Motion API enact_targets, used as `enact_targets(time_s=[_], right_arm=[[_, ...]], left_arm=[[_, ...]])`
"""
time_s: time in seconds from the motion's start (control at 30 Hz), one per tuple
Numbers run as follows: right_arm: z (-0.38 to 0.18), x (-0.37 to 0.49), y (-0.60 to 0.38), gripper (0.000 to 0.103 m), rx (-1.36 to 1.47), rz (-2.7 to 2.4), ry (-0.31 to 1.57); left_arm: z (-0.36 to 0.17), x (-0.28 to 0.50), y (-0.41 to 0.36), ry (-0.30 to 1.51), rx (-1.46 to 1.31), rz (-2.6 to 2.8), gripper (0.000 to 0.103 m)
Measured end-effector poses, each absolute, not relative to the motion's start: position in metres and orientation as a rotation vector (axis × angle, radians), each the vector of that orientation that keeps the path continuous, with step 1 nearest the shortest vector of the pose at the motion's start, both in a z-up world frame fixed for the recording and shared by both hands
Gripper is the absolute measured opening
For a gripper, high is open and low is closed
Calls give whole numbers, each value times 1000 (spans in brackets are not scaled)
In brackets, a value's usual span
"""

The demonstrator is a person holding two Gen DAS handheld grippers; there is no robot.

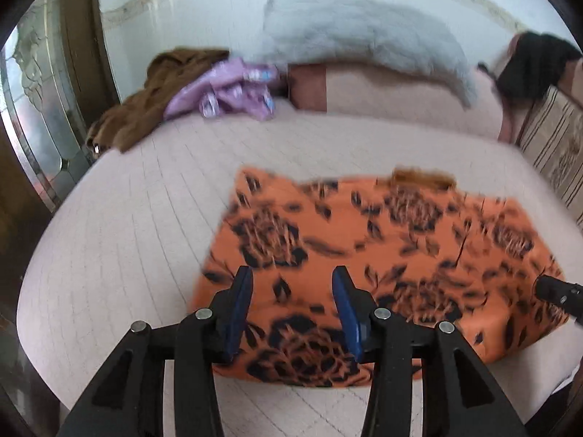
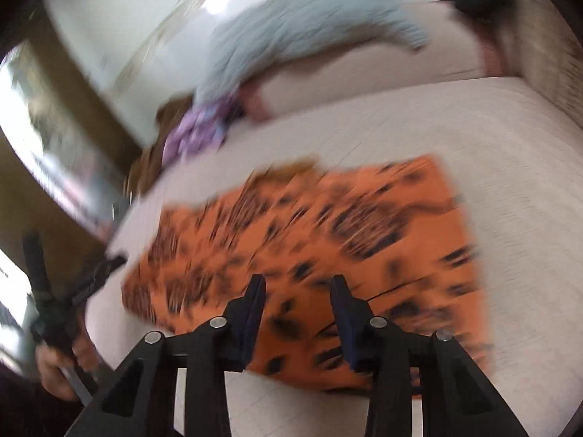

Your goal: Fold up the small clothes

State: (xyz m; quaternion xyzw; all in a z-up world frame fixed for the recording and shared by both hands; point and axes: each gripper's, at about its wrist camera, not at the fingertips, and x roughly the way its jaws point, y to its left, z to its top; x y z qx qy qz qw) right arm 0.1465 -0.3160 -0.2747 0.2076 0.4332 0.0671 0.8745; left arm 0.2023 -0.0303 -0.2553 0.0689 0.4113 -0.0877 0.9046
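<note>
Cloth [image 1: 364, 255]: orange, black flower print, lying flat and already doubled on the near half of the bed [image 1: 127, 218]; a brown collar strip shows at the far edge.
Left gripper [image 1: 291, 291]: spread, pads clear of the fabric, nothing between them; poised over the cloth's near-left part.
Right gripper [image 2: 297, 302]: spread too, empty, above the near edge of the cloth; shows at the right edge of the left view as a black tip only.
Step, as judged: between folds, with both tools free and the next pinch not yet taken.
Doing it well: pick two matching corners of one edge, pinch all layers together, lift only enough to clear the bed, carry both across evenly, lay edge onto edge, then let go with no tug.
Risk: catching only the top layer and undoing the fold below.
Pile: brown garment [image 1: 145, 98] and lilac garment [image 1: 226, 91] at the far left, well apart from the cloth, probably waiting.
Pillow [image 1: 364, 36]: grey, far side, against the wall.
Hard to make out: right view badly smeared; print and cloth edges unreadable there.
Hidden: number of layers; near edge behind the fingers; hand [image 2: 54, 371] on the left gripper cut off at frame edge.
</note>
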Motion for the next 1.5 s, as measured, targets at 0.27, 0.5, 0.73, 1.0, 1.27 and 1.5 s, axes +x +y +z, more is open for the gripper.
enact_targets(time_s=[0.27, 0.5, 0.73, 1.0, 1.27, 1.5], right_arm=[[-326, 159, -281, 40, 348, 141, 1052], [-295, 136, -268, 40, 334, 136, 949], [-314, 140, -249, 42, 299, 125, 1020], [-294, 130, -268, 43, 396, 128, 947], [-300, 146, -286, 43, 394, -67, 930], [-322, 159, -290, 46, 402, -99, 998]], left_arm=[[-308, 216, -34, 972, 266, -144, 49], [-291, 184, -28, 867, 206, -110, 52], [-309, 191, -38, 867, 288, -41, 70], [-307, 184, -39, 857, 302, -40, 70], [-311, 193, -43, 855, 306, -28, 71], [-312, 193, -40, 848, 291, -34, 74]])
